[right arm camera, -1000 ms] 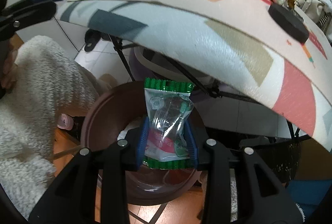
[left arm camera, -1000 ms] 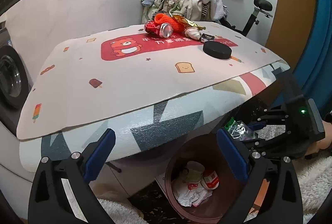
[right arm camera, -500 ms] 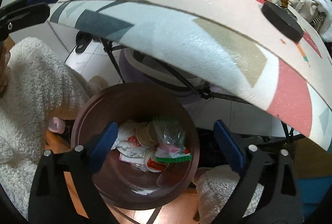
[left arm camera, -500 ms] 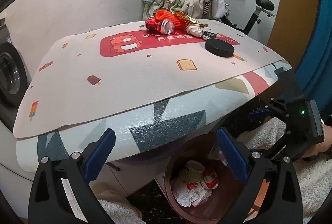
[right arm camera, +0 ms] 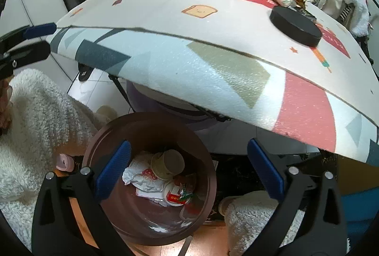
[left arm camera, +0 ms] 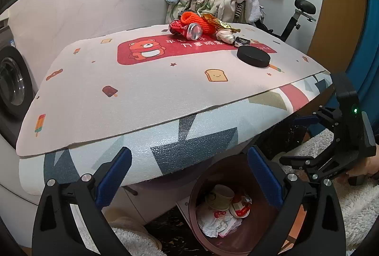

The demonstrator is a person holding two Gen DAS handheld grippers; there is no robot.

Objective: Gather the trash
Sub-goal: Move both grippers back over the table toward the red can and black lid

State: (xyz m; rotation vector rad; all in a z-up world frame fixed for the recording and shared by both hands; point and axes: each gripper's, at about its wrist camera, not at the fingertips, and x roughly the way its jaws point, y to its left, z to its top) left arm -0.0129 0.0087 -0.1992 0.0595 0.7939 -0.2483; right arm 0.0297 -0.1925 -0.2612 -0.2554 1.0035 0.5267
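Right wrist view: right gripper [right arm camera: 188, 170] hangs over the bin [right arm camera: 206, 162], fingers apart and empty; left gripper [left arm camera: 189, 176] likewise. Beyond the bin, on the surface [left arm camera: 154, 90], a can [left arm camera: 186, 29] lies light, stiff, slippery; best pinched across its middle.

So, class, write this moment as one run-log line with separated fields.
left tool: open, empty | right tool: open, above bin | wrapper: in bin | can, black lid: on table
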